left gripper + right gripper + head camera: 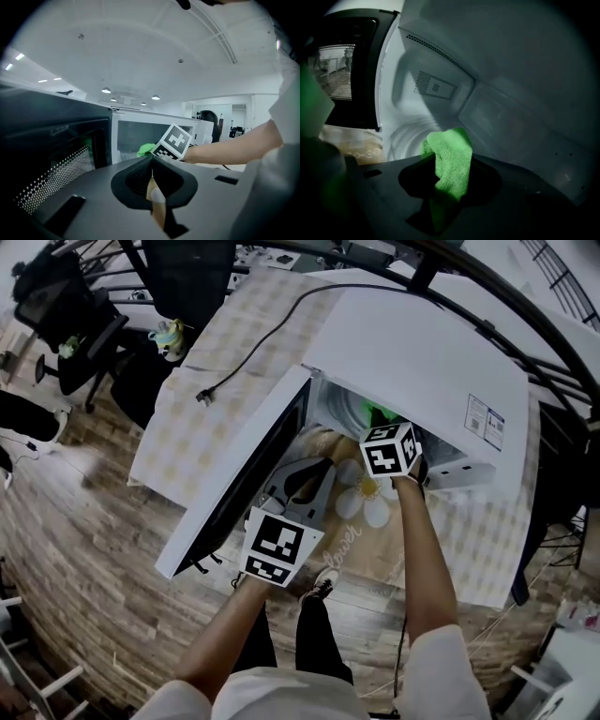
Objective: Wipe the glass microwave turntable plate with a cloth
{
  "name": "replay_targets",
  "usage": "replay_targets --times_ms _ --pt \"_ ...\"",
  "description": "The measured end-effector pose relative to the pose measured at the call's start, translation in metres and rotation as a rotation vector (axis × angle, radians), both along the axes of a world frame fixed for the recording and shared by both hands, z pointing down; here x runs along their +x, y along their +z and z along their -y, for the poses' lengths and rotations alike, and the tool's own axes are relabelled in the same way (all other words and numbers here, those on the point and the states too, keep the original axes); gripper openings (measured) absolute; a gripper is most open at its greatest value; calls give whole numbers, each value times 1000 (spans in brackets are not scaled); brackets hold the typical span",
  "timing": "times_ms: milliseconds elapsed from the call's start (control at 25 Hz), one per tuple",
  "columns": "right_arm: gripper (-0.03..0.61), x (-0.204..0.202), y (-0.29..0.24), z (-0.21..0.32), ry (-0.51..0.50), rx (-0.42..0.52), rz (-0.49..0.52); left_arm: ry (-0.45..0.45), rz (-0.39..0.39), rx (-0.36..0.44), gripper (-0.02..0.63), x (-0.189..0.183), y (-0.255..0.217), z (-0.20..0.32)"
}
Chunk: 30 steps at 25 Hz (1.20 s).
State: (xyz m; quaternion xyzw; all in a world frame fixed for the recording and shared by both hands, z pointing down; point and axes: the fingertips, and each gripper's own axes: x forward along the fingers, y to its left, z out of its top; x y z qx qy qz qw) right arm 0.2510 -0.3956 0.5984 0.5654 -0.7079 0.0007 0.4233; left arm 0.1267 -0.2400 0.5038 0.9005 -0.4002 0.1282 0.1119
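While your right gripper (451,165) is inside the white microwave oven (422,362), jaws clamped on a fold of the bright green microfibre cloth (449,140), the thing to watch is the round clear glass turntable plate (404,136). It lies on the cavity floor just beyond the cloth. I can't tell whether the cloth touches it.

Risks, as I judge them:
- The plate probably sits loose. Press near its rim and it could tip or skate off its seat.
- Only a narrow pinch holds the cloth. A hard drag could pull it free and put bare jaws on glass.
- Nothing braces the oven or the plate. Your left gripper (151,158) has its jaws closed on nothing.

Room:
- The cavity walls sit close around the gripper, so keep strokes short.
- The exit is back out the mouth, past the black-windowed door (347,65), which is swung wide to your left.
- The left gripper waits near that door's inner face, over the beige flower-print mat (361,512) by the front edge of the checked-cloth table (187,437).
- The black power cord (204,394) lies loose toward the table's left edge, well apart from both grippers.
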Motion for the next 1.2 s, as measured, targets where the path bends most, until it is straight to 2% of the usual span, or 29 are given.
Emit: replay_targets --times_ms 160,280,360,440,600,680,800,880,1040,1200 --pt "129 -44 3 -9 -97 -22 79 5 -1 -14 18 -1 5 -8" --pt "129 -77 2 -19 -192 -85 216 5 -1 -19 18 -2 5 -12" --pt "130 -85 -6 -23 -214 -84 267 9 -2 -22 18 0 4 -15" --pt "130 -70 -19 -20 -173 -20 226 19 -4 -18 18 3 0 -17" --pt "132 -6 -42 -7 -36 126 -51 37 -6 -9 18 8 -4 -22" --pt "133 22 -36 -6 21 93 -150 43 -8 -13 18 10 -2 -24" --pt "135 41 -11 -14 55 -39 -241 47 -9 -24 18 11 3 -25" --pt "129 43 -3 -19 81 -71 -222 47 -8 -26 18 11 5 -25" --pt "123 40 1 -27 122 -56 -153 41 -9 -26 18 8 6 -25" --pt "123 18 4 -41 115 -68 -43 35 -10 -33 18 5 7 -28"
